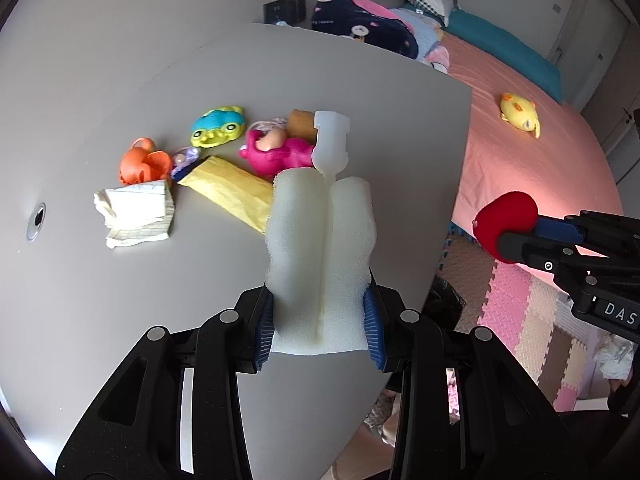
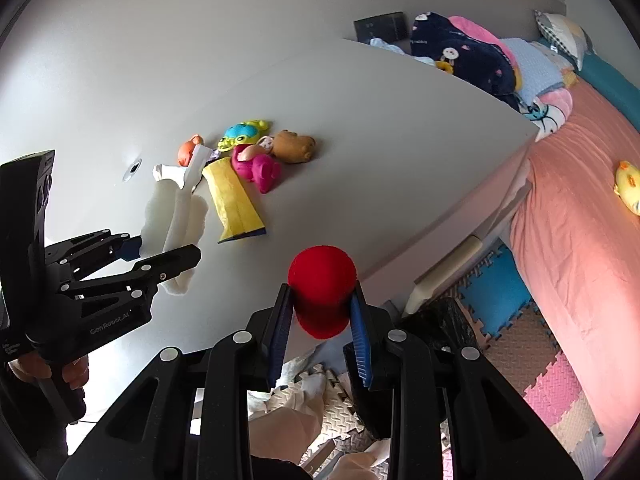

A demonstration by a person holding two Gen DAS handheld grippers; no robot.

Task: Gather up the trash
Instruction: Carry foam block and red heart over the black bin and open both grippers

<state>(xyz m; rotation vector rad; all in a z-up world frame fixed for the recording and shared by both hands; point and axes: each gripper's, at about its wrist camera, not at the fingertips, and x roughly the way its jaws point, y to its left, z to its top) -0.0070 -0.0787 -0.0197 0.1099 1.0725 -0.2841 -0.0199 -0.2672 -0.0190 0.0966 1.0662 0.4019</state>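
Observation:
My left gripper is shut on a white foam piece, folded between the blue pads and held above the grey table. It also shows in the right wrist view. My right gripper is shut on a red foam piece and holds it past the table's right edge; it also shows in the left wrist view. On the table lie a crumpled sheet of lined paper and a yellow padded envelope.
Several toys sit at the back of the table: orange, blue-green, pink, brown. A bed with a pink sheet stands right. Foam floor mats and a black bag lie below.

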